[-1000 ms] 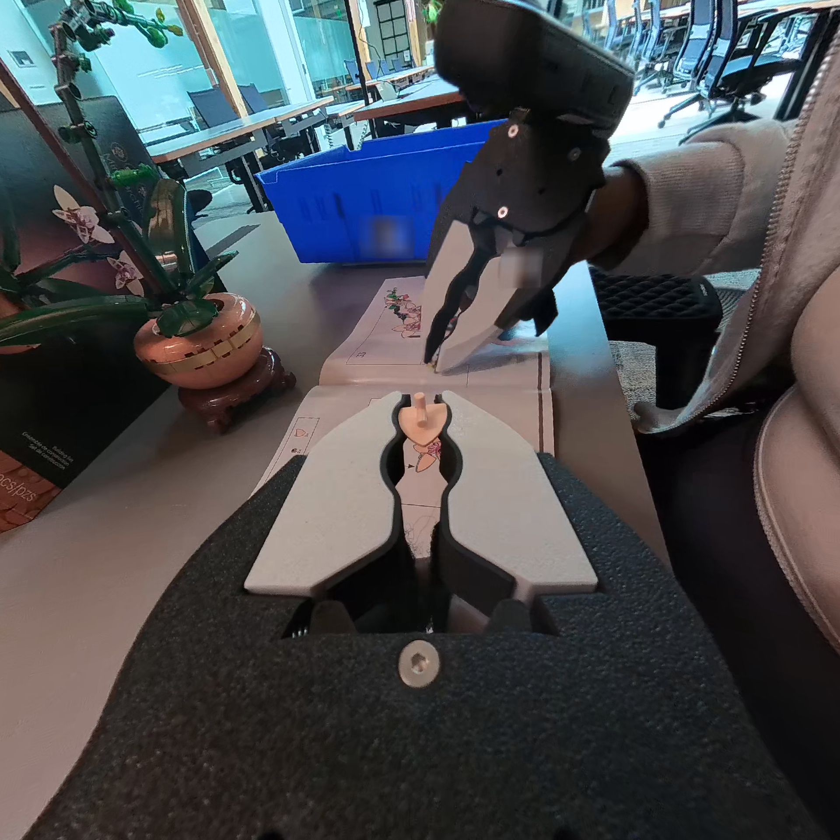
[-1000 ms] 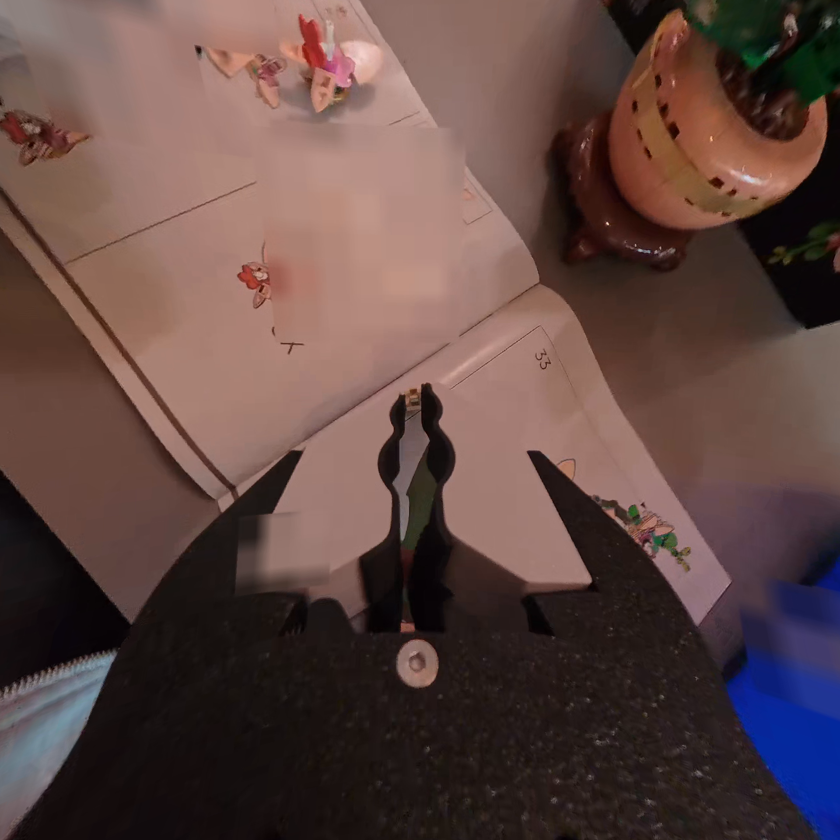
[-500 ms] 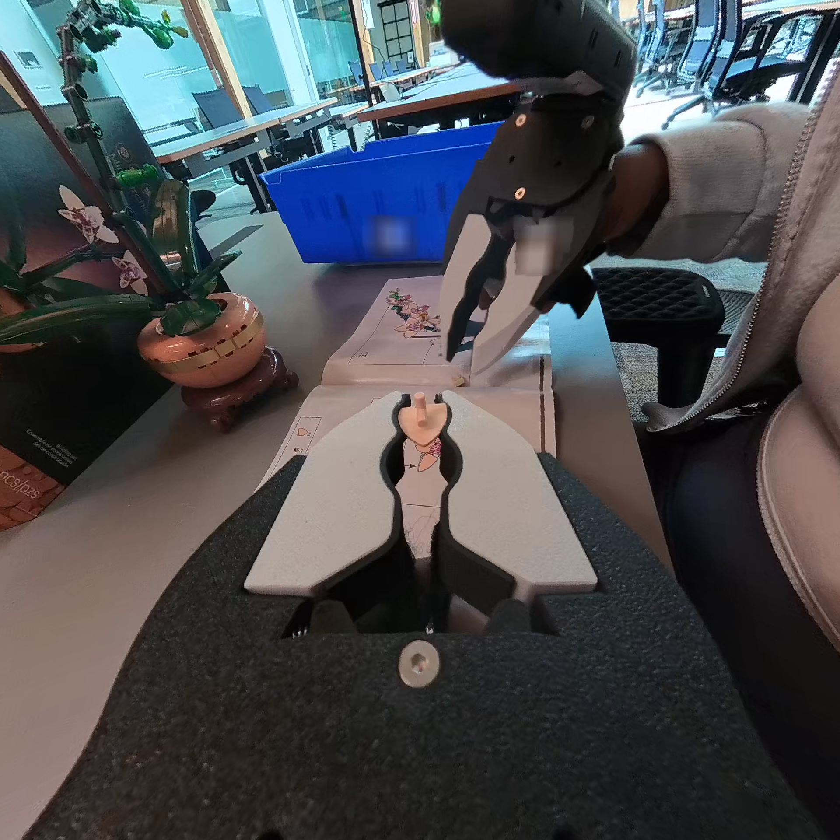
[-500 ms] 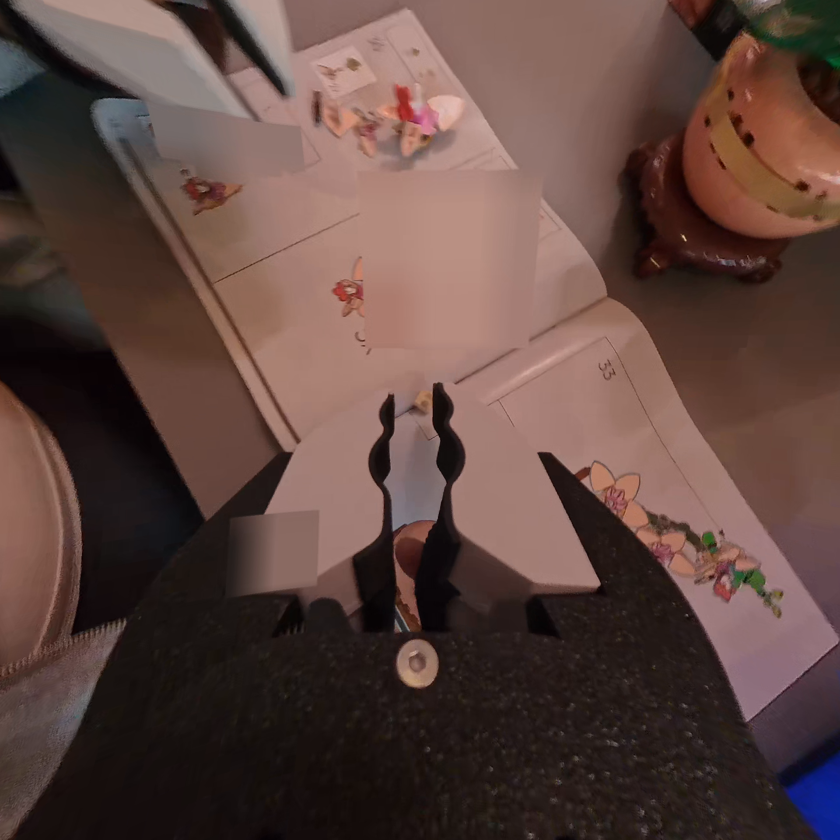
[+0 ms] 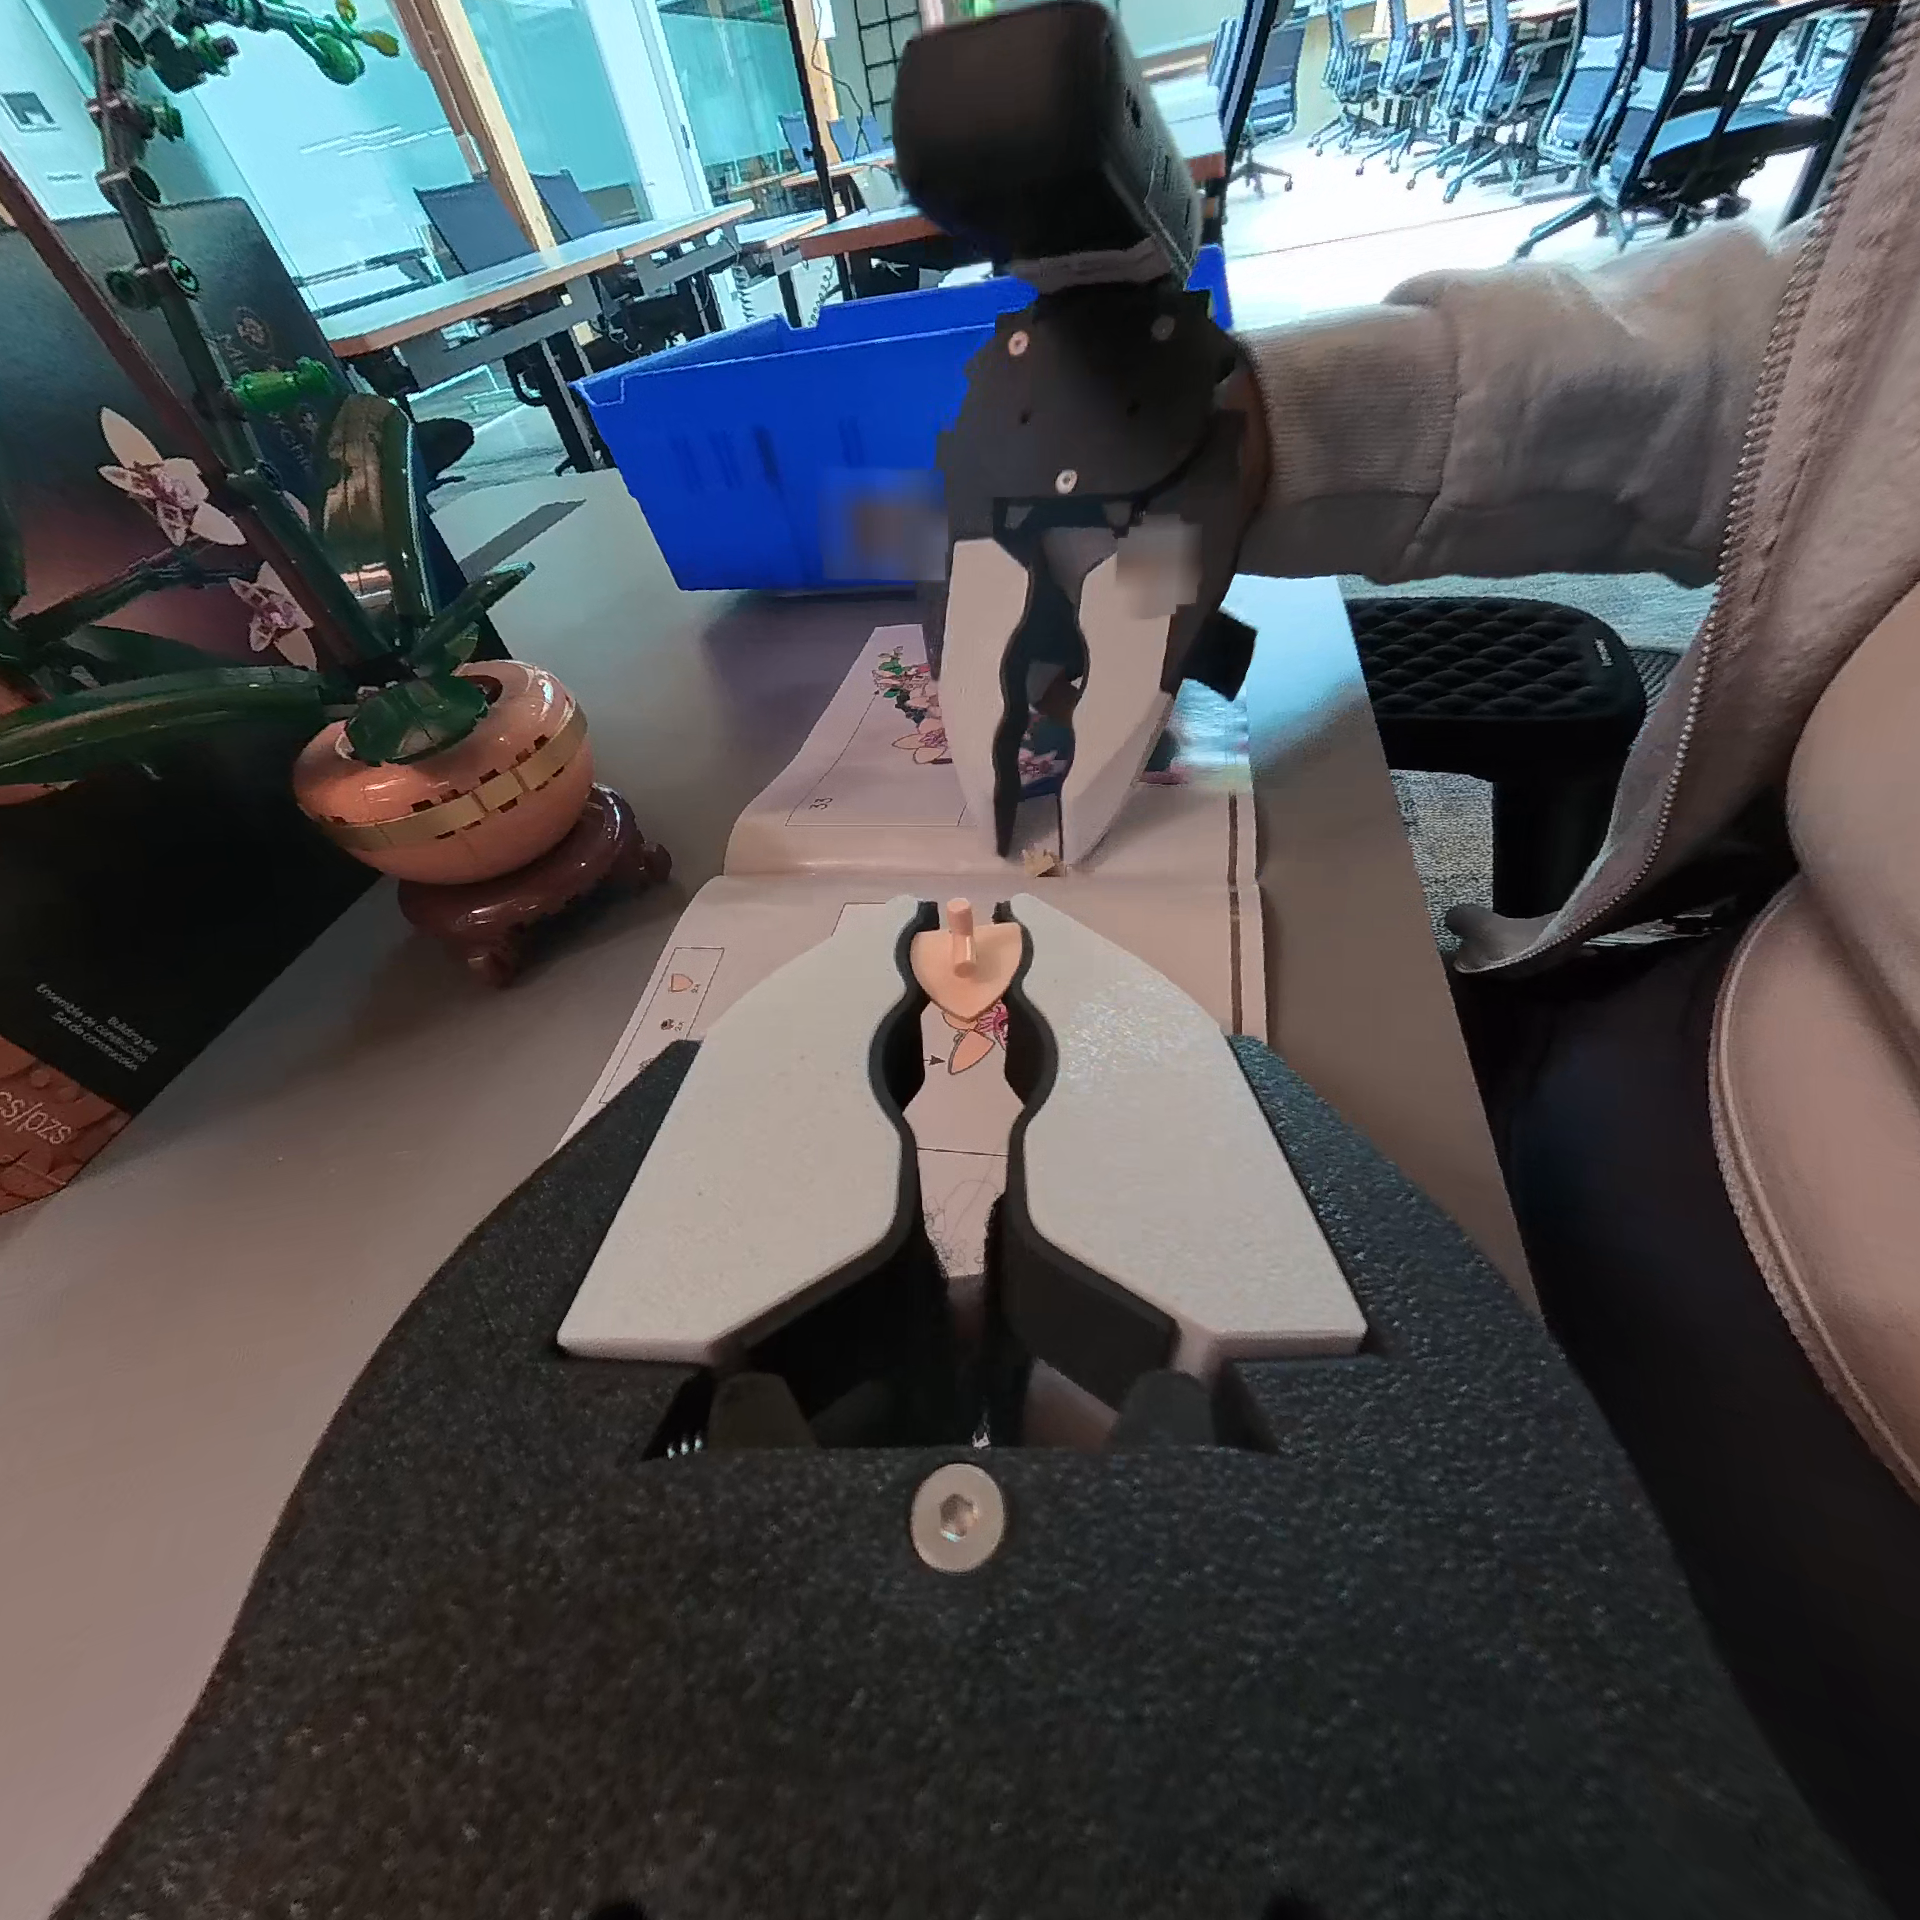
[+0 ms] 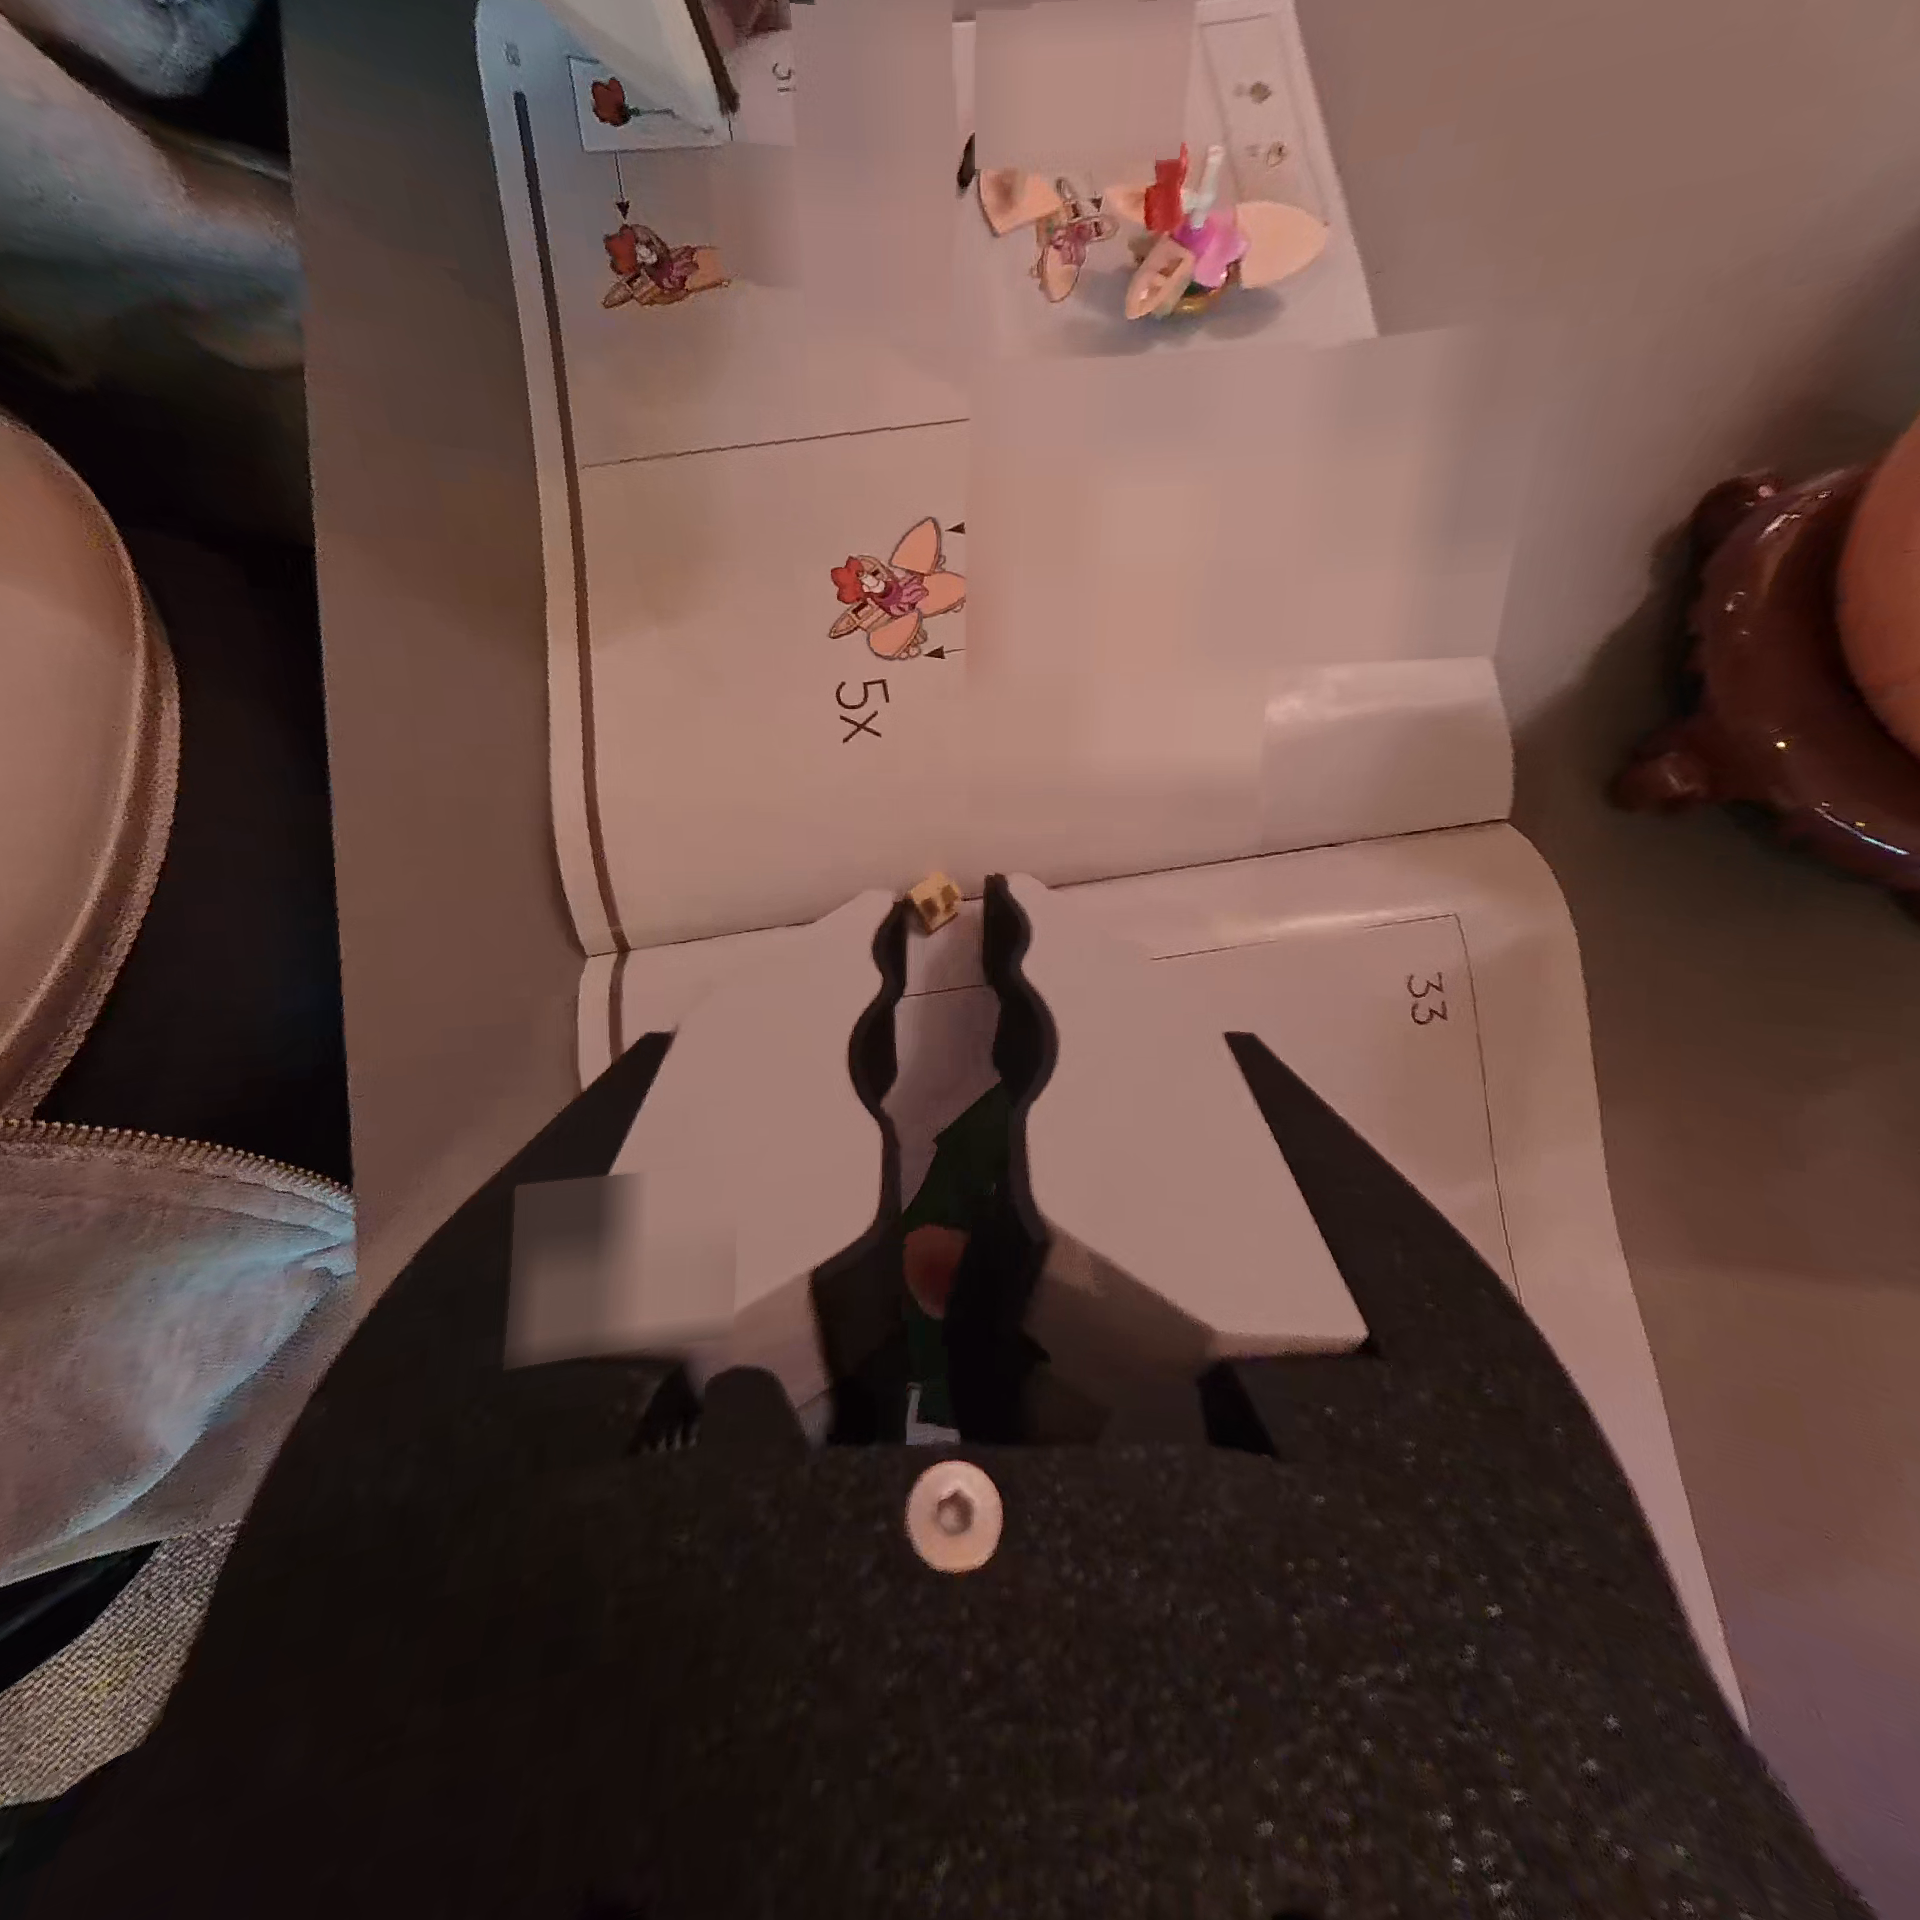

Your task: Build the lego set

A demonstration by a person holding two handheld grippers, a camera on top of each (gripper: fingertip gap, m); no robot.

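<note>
So your left gripper (image 5: 961, 914) is clamped on a pink petal (image 5: 964, 966), held above the manual (image 6: 748, 790). Your right gripper (image 6: 943, 894) has its jaws apart, tips down at the manual's fold, straddling a tiny tan piece (image 6: 933, 900) that lies loose there, not yet gripped. Build looks well along: the pot (image 5: 447, 758) with stem and leaves stands done at left, and a part-built flower (image 6: 1174, 249) sits on the far page. Left to do, I'd judge: grab the tan piece, join it to the petal, finish the flowers. Room is tight on your side, with the table edge close by; the bin (image 5: 769, 457) blocks the back, and there's open table toward the pot.
</note>
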